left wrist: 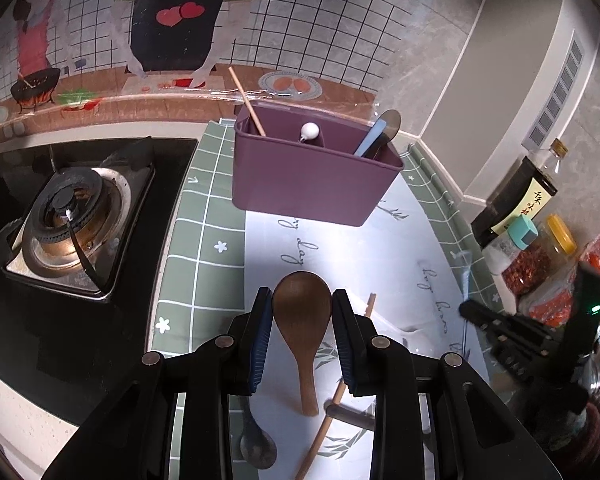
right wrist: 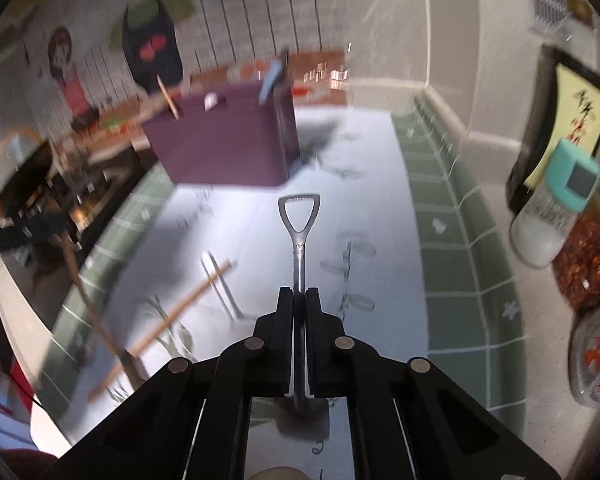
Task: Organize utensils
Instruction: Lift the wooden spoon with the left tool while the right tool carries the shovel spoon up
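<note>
Because the wooden spoon (left wrist: 302, 320) was wide at the bowl, the left gripper (left wrist: 302, 310) clasped it there, one blue pad on each rim, the handle hanging back toward six o'clock above the counter. Holding it by the bowl would, I judged, let the handle go first into the purple caddy (left wrist: 312, 184), which stood at twelve o'clock from the jaws. The right gripper (right wrist: 299, 304) was clenched on the thin shaft of a small metal shovel-shaped spoon (right wrist: 299, 236), its looped handle pointing to twelve o'clock; the narrow stem explained jaws pressed almost together. That view was smeared, so finer detail could not be told.

Farther out, the caddy already held a chopstick (left wrist: 247, 102) leaning toward eleven o'clock in its left compartment, a white-knobbed piece (left wrist: 310, 132) in the middle, and a blue-handled spoon (left wrist: 374, 140) in the right one. A loose chopstick (left wrist: 320, 436) and a dark spoon (left wrist: 256, 440) lay on the mat near six o'clock, not yet sorted.

The surface was a white printed mat (left wrist: 380, 248) over green gridded liner (left wrist: 204, 232). A gas burner (left wrist: 68, 220) sat at nine o'clock, a dark sauce bottle (left wrist: 520, 196) and spice jars (left wrist: 536, 264) at three o'clock, and a cartoon cooking decal (left wrist: 172, 20) covered the tiled wall behind.
</note>
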Available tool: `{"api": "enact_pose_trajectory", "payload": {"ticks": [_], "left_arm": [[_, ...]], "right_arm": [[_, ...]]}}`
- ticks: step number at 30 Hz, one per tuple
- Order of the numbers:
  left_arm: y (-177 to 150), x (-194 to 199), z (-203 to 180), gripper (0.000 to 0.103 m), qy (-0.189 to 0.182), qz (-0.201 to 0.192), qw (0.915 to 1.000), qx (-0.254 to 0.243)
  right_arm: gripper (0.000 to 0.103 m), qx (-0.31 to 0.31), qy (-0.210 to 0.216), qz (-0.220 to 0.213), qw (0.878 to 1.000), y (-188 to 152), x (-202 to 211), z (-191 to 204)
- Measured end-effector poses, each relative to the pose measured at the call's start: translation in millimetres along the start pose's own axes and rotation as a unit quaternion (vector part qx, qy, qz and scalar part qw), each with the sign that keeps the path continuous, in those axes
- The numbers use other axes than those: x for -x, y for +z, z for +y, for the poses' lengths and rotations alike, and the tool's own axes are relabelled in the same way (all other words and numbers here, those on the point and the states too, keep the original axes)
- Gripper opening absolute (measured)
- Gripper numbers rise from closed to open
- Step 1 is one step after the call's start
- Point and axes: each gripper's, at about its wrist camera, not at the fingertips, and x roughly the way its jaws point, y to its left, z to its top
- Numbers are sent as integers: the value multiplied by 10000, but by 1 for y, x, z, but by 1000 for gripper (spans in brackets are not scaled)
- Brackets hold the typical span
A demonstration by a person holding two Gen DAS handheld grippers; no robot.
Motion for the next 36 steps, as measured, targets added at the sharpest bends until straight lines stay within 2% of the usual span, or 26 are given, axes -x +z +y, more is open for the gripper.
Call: {"api": "enact_pose_trajectory", "payload": {"ticks": [6, 18, 24, 27, 30, 34, 36], "left_arm": [[2, 3, -6, 31, -60, -17, 10000, -59], [6, 11, -9, 31, -99, -99, 9999, -79], [19, 21, -11, 31, -234, -205, 9994, -122], [44, 38, -15, 31, -399, -426, 9981, -183], [76, 62, -22, 31, -484, -798, 9951, -341], [141, 102, -34, 31, -503, -1448, 9862, -631], [172, 111, -39, 31, -379, -1696, 9820, -741]], "right_arm": [[1, -126, 171, -487, 9986, 16, 25, -2], [1, -26, 270, -847, 9960, 28, 44, 1], [1, 48, 284, -994, 9946, 49, 53, 7], [1, 40, 336, -1159, 9927, 71, 63, 9], [1, 229, 352, -1693, 9847, 109, 91, 20], [1, 450, 470, -2361, 9695, 170, 130, 38], [1, 516, 540, -2552, 9640, 198, 139, 46]]}}
